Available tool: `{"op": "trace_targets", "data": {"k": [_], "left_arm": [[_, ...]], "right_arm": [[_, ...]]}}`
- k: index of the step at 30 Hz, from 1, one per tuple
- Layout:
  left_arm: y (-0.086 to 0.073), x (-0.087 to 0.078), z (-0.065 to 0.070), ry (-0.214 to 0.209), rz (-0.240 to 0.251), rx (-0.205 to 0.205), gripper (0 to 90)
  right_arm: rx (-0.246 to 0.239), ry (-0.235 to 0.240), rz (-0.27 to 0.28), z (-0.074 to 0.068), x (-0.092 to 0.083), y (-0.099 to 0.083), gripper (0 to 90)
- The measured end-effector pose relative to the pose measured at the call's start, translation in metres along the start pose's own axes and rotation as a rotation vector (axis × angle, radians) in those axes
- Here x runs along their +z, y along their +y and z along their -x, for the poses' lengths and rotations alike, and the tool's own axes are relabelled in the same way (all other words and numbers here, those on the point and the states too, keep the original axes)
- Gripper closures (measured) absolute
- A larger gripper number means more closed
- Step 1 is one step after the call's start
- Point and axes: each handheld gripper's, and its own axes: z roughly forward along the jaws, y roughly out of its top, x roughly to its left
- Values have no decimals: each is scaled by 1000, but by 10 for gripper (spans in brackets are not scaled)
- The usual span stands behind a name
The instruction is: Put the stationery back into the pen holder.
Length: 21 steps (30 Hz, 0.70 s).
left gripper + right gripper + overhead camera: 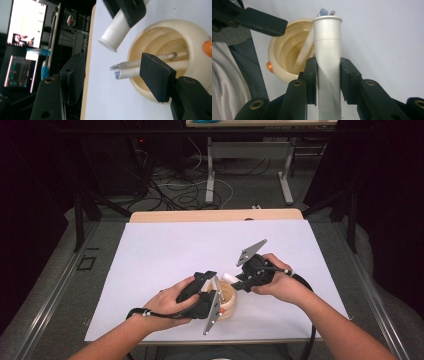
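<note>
Right claw (pixel 328 75) clamps the white tube (pixel 327 50), tip above the cream cup (pixel 284 50). Left claw (pixel 112 77) gapes, nothing pinched; pens (pixel 130 68) I judge already dropped inside the cup. Tube remains to place on the bench (pixel 165 250).

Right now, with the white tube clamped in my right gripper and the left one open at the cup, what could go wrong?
1. The pens lean out over the cup rim. The open left gripper has one pad right against them, so pulling away could drag them out or tip the cup.
2. The tube in the right gripper sticks out far past the pads, close to the pen tips; lowering it could knock them or catch the rim.
</note>
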Motion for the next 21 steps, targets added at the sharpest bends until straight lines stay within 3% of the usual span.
{"op": "trace_targets", "data": {"k": [2,4,9,14,21], "left_arm": [[-4,1,-5,-1,-4,-44,356],[-8,3,-10,-18,-28,-119,326],[-19,5,-23,-43,-38,-259,321],[-27,9,-32,-70,-61,-376,308],[-41,18,-38,-157,-83,-572,295]], "right_arm": [[16,-3,5,2,0,-1,697],[30,-21,16,4,0,-1,697],[82,-42,64,8,-2,-4,697],[113,-67,100,10,-5,-7,698],[125,-88,163,14,-9,-8,697]]}}
